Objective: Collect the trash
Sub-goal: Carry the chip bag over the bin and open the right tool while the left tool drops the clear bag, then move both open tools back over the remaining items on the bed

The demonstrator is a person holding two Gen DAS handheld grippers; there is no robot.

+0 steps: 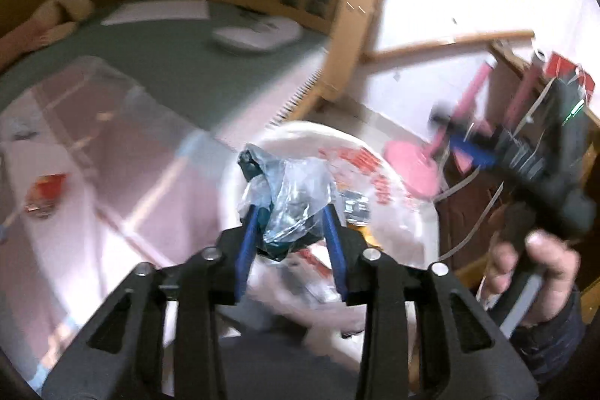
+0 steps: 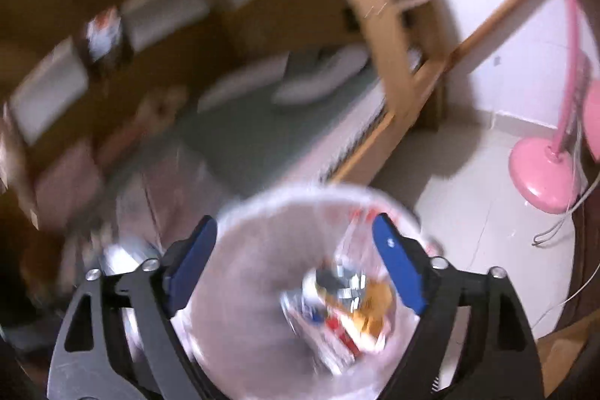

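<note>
Drop-off step, by the look of it: left gripper (image 1: 290,212) clamped on crumpled plastic wrapper (image 1: 296,201) above bin (image 1: 420,212). Right gripper (image 2: 296,265) spread wide over bin, carrying nothing. Next: release wrapper inside.

Plastic, wood and tile, much of it blurred

The crumpled wrapper (image 1: 290,201) is thin, glossy, see-through film, creased all over, pinched between the matt blue pads (image 1: 333,242) of the left gripper (image 1: 288,212), whose black arms look like matt plastic with shiny metal screw heads. The bin liner (image 2: 262,250) is clear, slick plastic with red print; foil-bright scraps glint inside. The right gripper (image 2: 296,235) has the same matt blue pads. The fan base (image 2: 540,175) is smooth, glossy pink plastic. The bed frame (image 2: 386,55) is pale, smooth wood. The floor (image 2: 468,212) is pale, satin tile.
</note>
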